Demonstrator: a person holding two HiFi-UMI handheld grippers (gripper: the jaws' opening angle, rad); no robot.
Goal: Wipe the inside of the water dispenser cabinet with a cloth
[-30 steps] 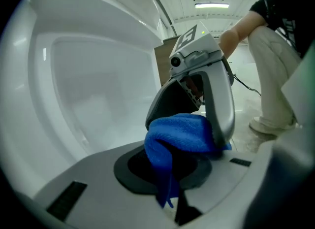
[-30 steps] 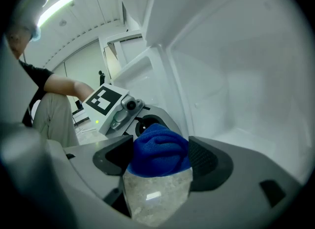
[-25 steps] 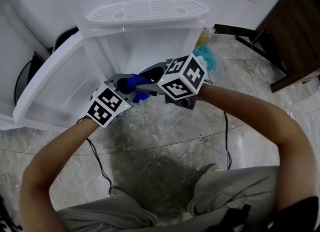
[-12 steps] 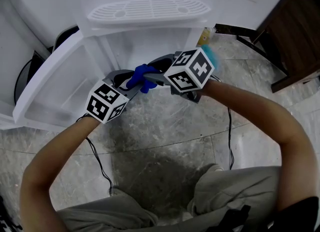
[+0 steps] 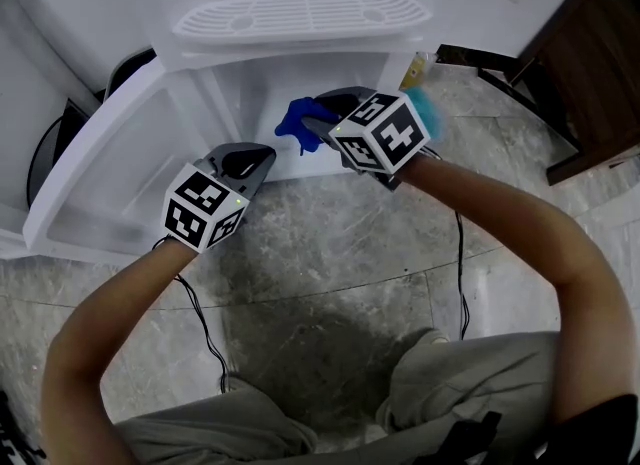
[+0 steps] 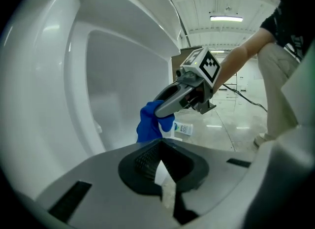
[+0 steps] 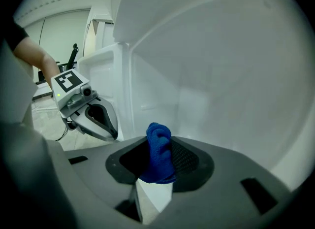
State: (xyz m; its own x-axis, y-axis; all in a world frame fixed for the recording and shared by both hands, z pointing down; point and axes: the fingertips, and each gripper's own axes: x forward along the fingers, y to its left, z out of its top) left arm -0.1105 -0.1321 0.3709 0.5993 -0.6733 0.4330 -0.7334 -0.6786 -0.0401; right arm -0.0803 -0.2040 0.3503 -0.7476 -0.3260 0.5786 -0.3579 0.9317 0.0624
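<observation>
Blue cloth (image 7: 158, 149) is pinched in the right gripper (image 7: 157, 168), whose jaws are partly closed and press on the bunched fabric from both sides. The left gripper (image 6: 160, 170) has just closed its jaws; they now meet with nothing between them.

A second ago both grippers met on the cloth at the middle of the head view. Half a second ago the left jaws stood wide with the cloth still between the two tools. Now the hand-over is done. The right gripper (image 5: 322, 129) alone carries the cloth (image 5: 303, 123), and it has moved toward 12 o'clock, into the mouth of the water dispenser cabinet (image 5: 250, 88). The left gripper (image 5: 262, 157) has dropped back toward 8 o'clock of the right one and hangs just outside the opening.

From the right gripper's own view, the cabinet's white inner wall (image 7: 221, 85) fills everything from 12 to 3 o'clock, close ahead. Whether the cloth touches it yet I cannot tell.

Further out, the open door (image 5: 100, 168) swings away at 9 o'clock, and the drip grille (image 5: 295, 18) sits at 12.

I judge that the regrip is finished and wiping can start. The free left gripper could steady the door.
</observation>
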